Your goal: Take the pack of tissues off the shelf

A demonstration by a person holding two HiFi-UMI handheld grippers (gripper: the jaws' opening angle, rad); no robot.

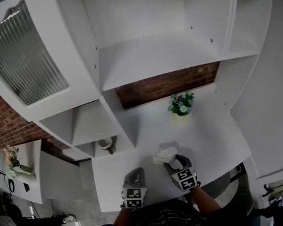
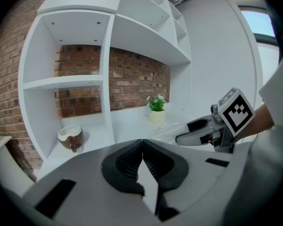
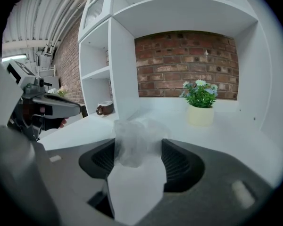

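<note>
The pack of tissues (image 1: 164,155), white in a crinkled clear wrapper, is held just above the white counter (image 1: 212,131) in front of the shelf unit. My right gripper (image 1: 173,162) is shut on it. In the right gripper view the pack (image 3: 136,178) fills the gap between both black pads (image 3: 179,161), and its wrapper bunches up at the front. My left gripper (image 1: 136,173) rests to the left near the counter's front edge. Its jaws meet at the tips with nothing between them (image 2: 142,143). From there the right gripper (image 2: 186,132) shows at the right, with the pack (image 2: 167,131) ahead of it.
A small potted plant (image 1: 181,104) stands at the back of the counter against the brick wall. A brown and white mug (image 1: 105,144) sits in the low cubby on the left. White shelves (image 1: 155,55) overhang the counter, with a tall side panel (image 1: 269,102) on the right.
</note>
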